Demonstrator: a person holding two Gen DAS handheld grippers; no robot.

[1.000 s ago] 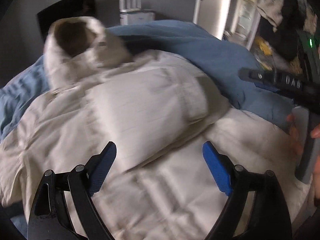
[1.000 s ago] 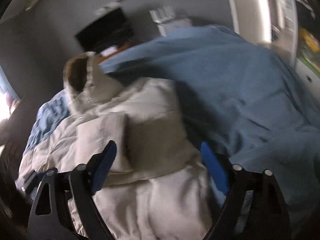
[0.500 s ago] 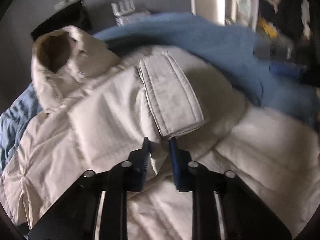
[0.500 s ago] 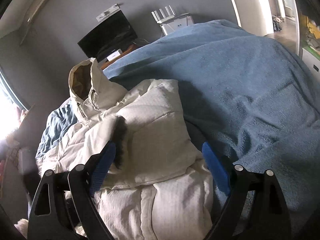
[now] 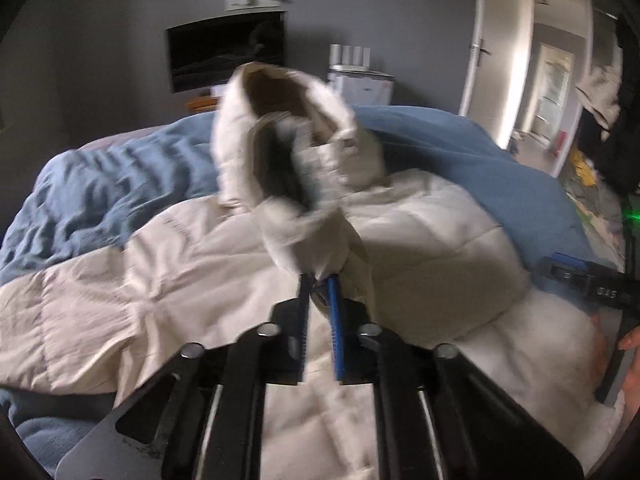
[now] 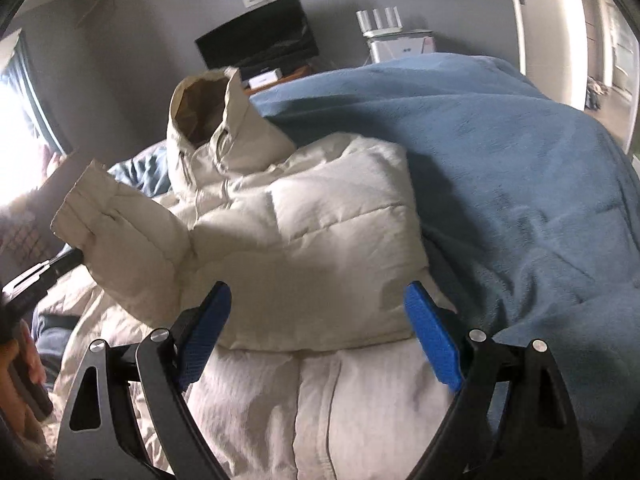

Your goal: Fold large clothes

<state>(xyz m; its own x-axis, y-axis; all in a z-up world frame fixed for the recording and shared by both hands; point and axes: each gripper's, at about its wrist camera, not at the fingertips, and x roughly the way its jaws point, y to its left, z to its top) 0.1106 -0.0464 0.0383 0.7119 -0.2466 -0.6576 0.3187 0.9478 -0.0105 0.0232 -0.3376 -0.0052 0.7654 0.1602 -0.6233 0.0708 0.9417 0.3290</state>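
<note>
- Left wrist view: the left gripper (image 5: pixel 320 280) has its fingers clenched on the sleeve (image 5: pixel 312 236) of the cream jacket (image 5: pixel 420 240), lifted toward 12 o'clock. The jacket lies on the bed (image 5: pixel 100 184).
- Right wrist view: the right gripper (image 6: pixel 318 332) is released and holds nothing, over the jacket's body. The sleeve-folding step looks in hand; next, the sleeve should be laid flat across the chest.

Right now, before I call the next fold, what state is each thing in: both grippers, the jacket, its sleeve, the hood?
Left gripper: shut on the sleeve's cuff end.
Right gripper: open, empty, hovering over the jacket.
Sleeve: lifted off the jacket body, cuff raised.
Jacket: lying on the blue blanket, partly folded, front zipped.
Hood: standing up, open.
Door: open.
</note>
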